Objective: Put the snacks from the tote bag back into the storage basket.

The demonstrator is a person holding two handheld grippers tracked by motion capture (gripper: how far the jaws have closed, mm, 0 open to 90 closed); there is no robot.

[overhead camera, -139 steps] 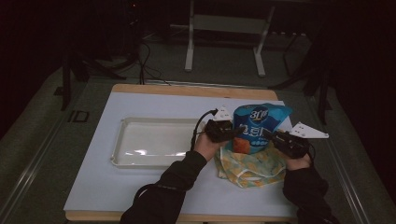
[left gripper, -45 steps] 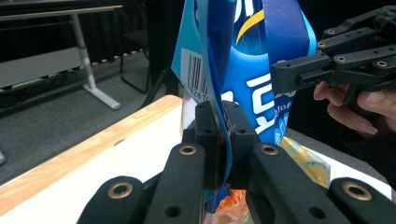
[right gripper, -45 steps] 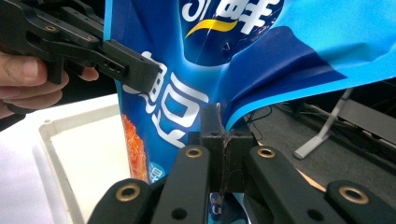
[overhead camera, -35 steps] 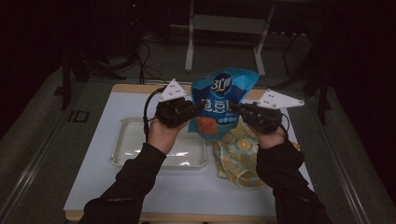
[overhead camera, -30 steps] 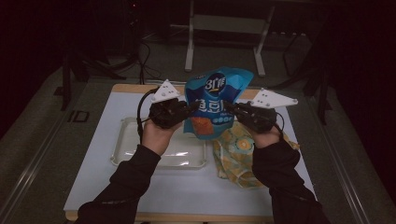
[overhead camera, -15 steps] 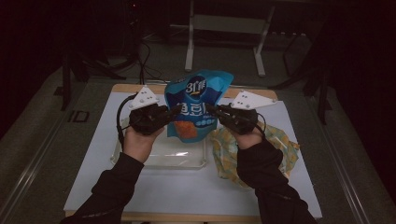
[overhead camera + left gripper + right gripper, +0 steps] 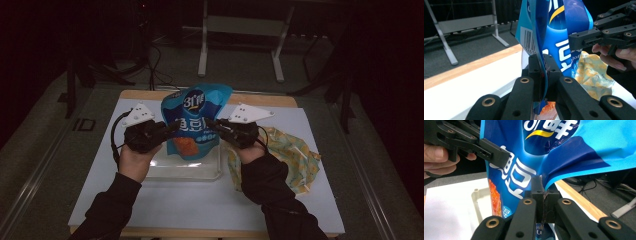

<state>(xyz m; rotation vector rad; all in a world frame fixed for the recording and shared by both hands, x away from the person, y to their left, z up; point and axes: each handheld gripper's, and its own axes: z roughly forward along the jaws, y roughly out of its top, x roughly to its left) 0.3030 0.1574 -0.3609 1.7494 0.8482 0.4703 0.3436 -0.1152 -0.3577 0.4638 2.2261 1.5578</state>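
A blue snack bag (image 7: 196, 119) with white lettering and an orange picture hangs upright between my two grippers, above a clear plastic tray (image 7: 210, 170). My left gripper (image 7: 172, 129) is shut on the bag's left edge, and its own view shows the jaws pinching the blue foil (image 7: 543, 72). My right gripper (image 7: 212, 125) is shut on the bag's right edge, pinching the foil (image 7: 543, 195) in the right gripper view. The bag (image 7: 554, 30) spreads wide above the jaws, and its bottom hangs just over the tray.
A crumpled yellow patterned bag (image 7: 292, 157) lies on the white mat (image 7: 100, 200) to the right of the tray. The wooden table edge (image 7: 270, 99) runs along the back. A metal stand (image 7: 240, 25) is on the floor beyond the table.
Both grippers have carried the blue bag from over the yellow bag leftwards and slightly down, so it now hangs over the clear tray. Both stay shut on it.
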